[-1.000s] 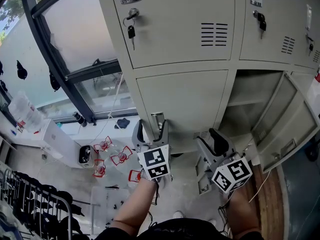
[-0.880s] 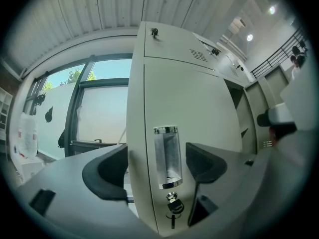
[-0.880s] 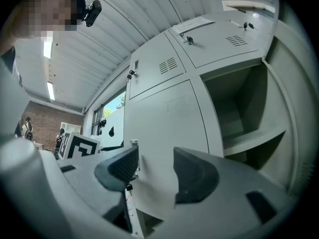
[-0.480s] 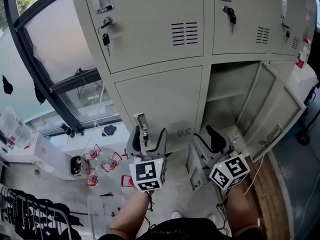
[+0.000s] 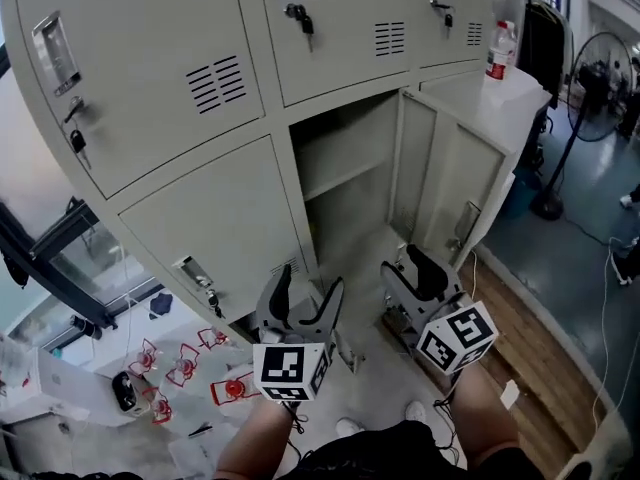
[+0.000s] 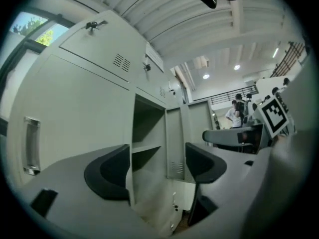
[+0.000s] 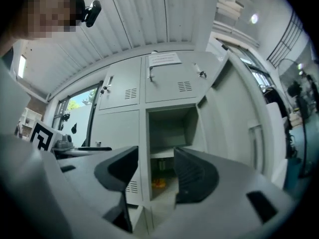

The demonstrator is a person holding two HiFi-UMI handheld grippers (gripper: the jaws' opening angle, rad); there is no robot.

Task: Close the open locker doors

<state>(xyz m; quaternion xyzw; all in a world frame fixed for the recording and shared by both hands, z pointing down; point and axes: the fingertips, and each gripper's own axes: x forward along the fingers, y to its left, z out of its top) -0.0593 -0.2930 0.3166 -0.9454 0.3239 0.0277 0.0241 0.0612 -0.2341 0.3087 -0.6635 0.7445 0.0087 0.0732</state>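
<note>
Lockers [image 5: 200, 78] of pale grey metal are seen in rows, with vent slots, and keys [image 5: 300, 18] are hanging in several locks. One lower compartment [image 5: 340, 133] is open, near the middle of the head view. A shelf [image 5: 345, 176] is fixed inside it. Its door [image 5: 450, 183] is swung wide out to the right, and a recessed handle [image 5: 462, 226] is set near its free edge. The lower door [image 5: 215, 228] at its left is shut. The left gripper [image 5: 308, 286] is held low before that shut door, and the right gripper [image 5: 412, 273] just before the open compartment; the open door is touched by neither. The jaws of both are spread apart and nothing is gripped between them. A bottle [image 5: 497, 50] is placed on a white surface [image 5: 525, 93] just behind the open door.
</note>
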